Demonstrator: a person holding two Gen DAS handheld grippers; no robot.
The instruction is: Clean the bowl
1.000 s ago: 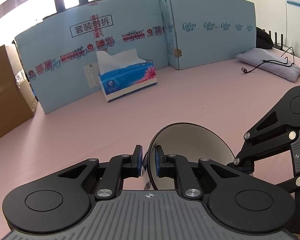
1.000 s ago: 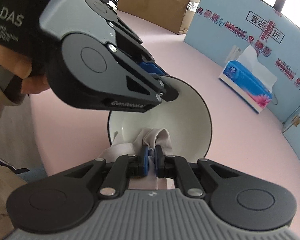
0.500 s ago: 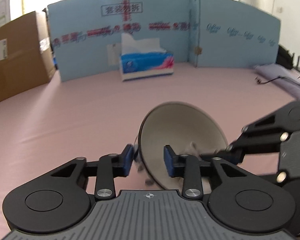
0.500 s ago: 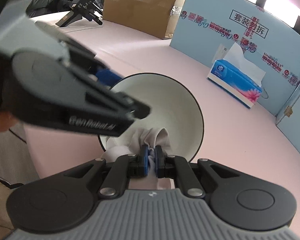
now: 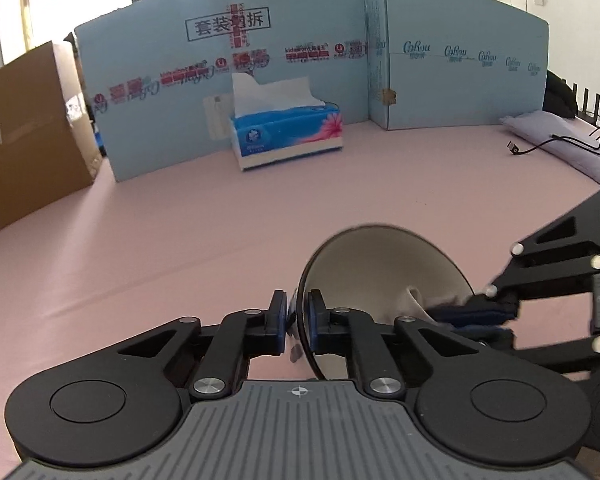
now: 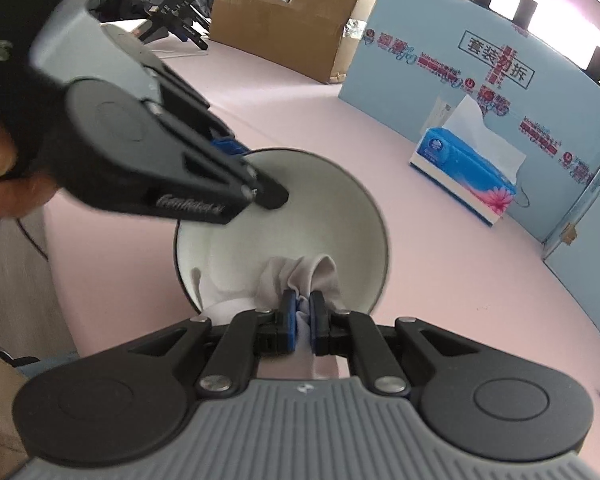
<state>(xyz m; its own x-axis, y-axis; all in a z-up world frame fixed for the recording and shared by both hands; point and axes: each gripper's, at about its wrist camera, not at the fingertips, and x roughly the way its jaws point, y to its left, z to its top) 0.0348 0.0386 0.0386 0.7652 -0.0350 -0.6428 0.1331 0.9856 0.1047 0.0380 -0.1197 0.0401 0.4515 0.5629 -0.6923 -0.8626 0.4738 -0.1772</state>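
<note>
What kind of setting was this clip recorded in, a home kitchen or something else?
Probably a staged data-collection room, not a kitchen: a pink-covered table fenced by flattened blue cartons, brown shipping boxes behind, and spare grippers lying on a far table.

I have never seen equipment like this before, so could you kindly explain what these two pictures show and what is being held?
No robot arm is involved: a person holds one two-finger tool in each hand, and each carries a camera looking along its fingers. The left camera's picture shows the left tool pinching the rim of a tilted white bowl. The right camera's picture shows the right tool shut on a pale cloth that reaches inside the bowl. On the pink table stands a blue tissue box before light blue cardboard panels.
</note>
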